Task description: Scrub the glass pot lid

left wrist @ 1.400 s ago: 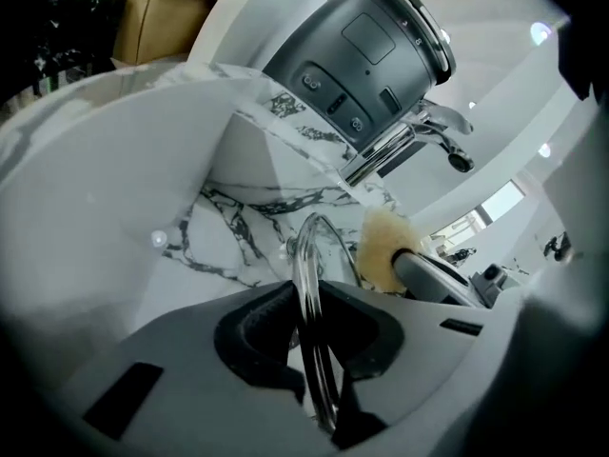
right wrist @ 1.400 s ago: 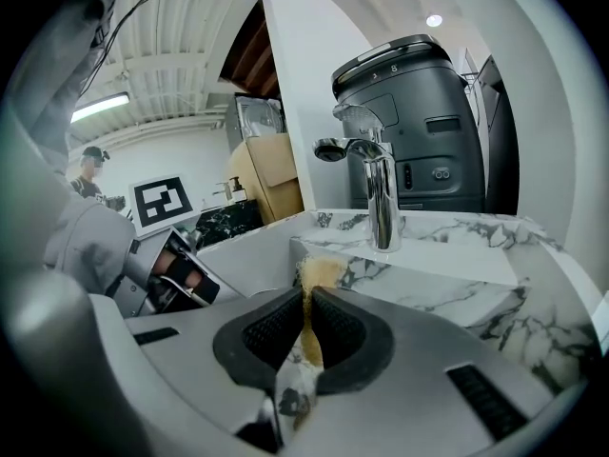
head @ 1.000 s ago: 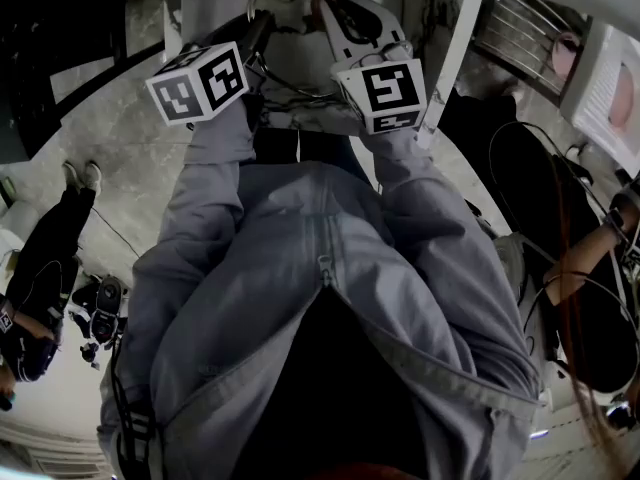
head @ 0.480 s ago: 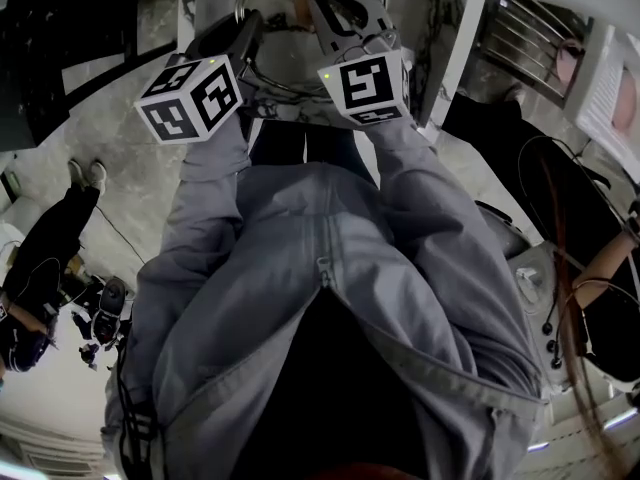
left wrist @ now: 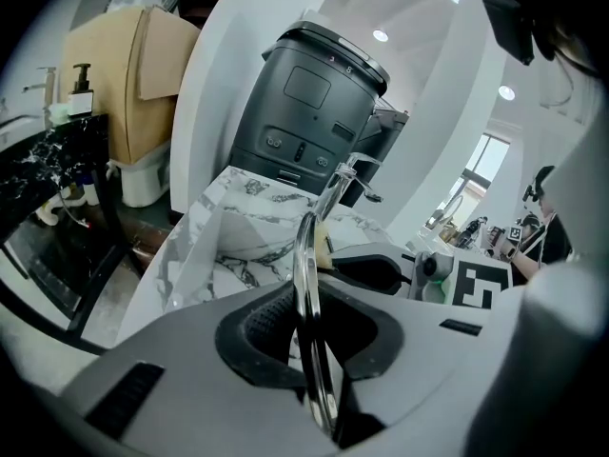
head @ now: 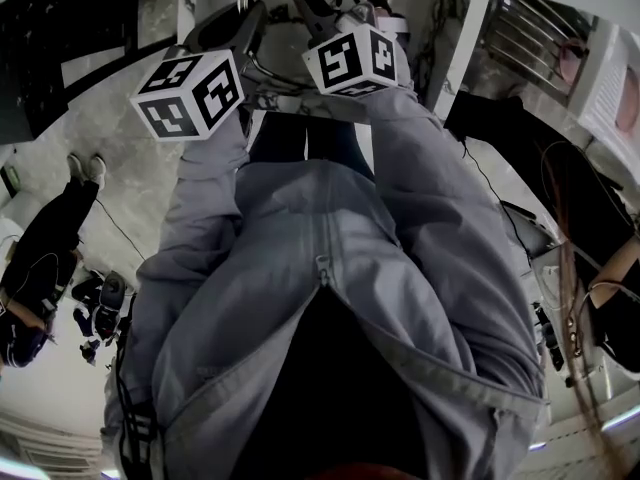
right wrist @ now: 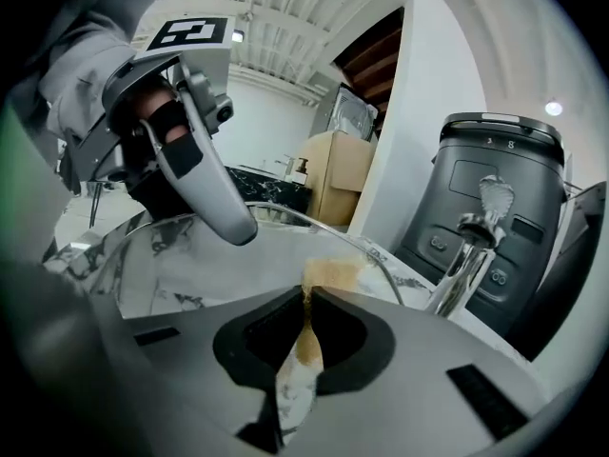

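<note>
In the left gripper view the glass pot lid's metal rim point(left wrist: 306, 274) runs edge-on between the jaws, and my left gripper point(left wrist: 310, 317) is shut on it. Its chrome knob point(right wrist: 473, 241) shows in the right gripper view, beyond the clear dome point(right wrist: 190, 255). My right gripper point(right wrist: 306, 305) is shut on a yellow-brown sponge point(right wrist: 304, 343), whose far end presses on the glass point(right wrist: 329, 272). Seen from the right gripper, the left gripper point(right wrist: 211, 193) holds the lid's far rim. In the head view both marker cubes point(head: 190, 93) point(head: 350, 60) sit at the top, above grey sleeves.
A dark grey bin-like appliance point(left wrist: 309, 103) stands behind the lid on a white marble counter point(left wrist: 243, 222). A cardboard box point(left wrist: 128, 74) and a pump bottle point(left wrist: 82, 89) are to the left. On the floor, a person point(head: 40, 268) crouches at left, and cables lie at right.
In the head view both marker cubes have shifted up and to the left, the right one more. Both grips are unchanged.
</note>
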`<state>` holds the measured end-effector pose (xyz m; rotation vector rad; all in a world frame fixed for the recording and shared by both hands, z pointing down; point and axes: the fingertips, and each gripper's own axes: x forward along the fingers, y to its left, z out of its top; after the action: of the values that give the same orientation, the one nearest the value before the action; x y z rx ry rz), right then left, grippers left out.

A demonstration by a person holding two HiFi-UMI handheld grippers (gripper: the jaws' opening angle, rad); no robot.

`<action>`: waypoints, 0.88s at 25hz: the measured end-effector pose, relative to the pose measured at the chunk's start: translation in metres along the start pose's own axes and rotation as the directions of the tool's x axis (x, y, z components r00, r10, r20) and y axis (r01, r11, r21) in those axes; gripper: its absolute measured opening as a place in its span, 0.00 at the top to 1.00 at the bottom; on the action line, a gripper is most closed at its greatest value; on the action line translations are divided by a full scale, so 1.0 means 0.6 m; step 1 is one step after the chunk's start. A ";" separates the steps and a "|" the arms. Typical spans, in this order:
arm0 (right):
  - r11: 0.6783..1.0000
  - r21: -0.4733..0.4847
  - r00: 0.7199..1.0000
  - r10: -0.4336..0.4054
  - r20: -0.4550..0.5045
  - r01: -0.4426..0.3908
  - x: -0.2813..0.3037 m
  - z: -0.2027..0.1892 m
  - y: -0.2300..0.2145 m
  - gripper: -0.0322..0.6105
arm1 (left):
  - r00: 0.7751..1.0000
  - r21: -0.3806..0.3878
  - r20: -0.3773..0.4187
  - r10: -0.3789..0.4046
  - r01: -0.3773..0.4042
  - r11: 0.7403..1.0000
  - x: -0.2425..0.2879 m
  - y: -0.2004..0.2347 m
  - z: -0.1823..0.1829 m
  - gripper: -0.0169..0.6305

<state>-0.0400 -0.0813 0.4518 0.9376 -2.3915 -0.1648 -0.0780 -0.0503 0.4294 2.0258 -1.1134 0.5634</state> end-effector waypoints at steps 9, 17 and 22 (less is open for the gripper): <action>0.977 0.030 0.977 0.214 -0.004 -0.213 -0.018 -0.010 0.107 0.88 | 1.000 -0.032 0.004 0.011 -0.011 0.999 -0.002 0.015 -0.004 0.87; 0.923 0.082 0.926 0.377 0.013 -0.376 -0.049 -0.009 0.187 0.88 | 1.000 -0.028 0.000 0.020 -0.020 0.999 -0.005 0.025 -0.009 0.87; 0.836 0.104 0.842 0.540 0.017 -0.539 -0.069 -0.006 0.234 0.88 | 1.000 -0.016 -0.009 0.025 -0.025 1.000 -0.008 0.029 -0.015 0.87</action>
<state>-0.0960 0.0514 0.4791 0.2670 -2.5684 0.1859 -0.0952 -0.0468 0.4388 1.9965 -1.1353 0.5742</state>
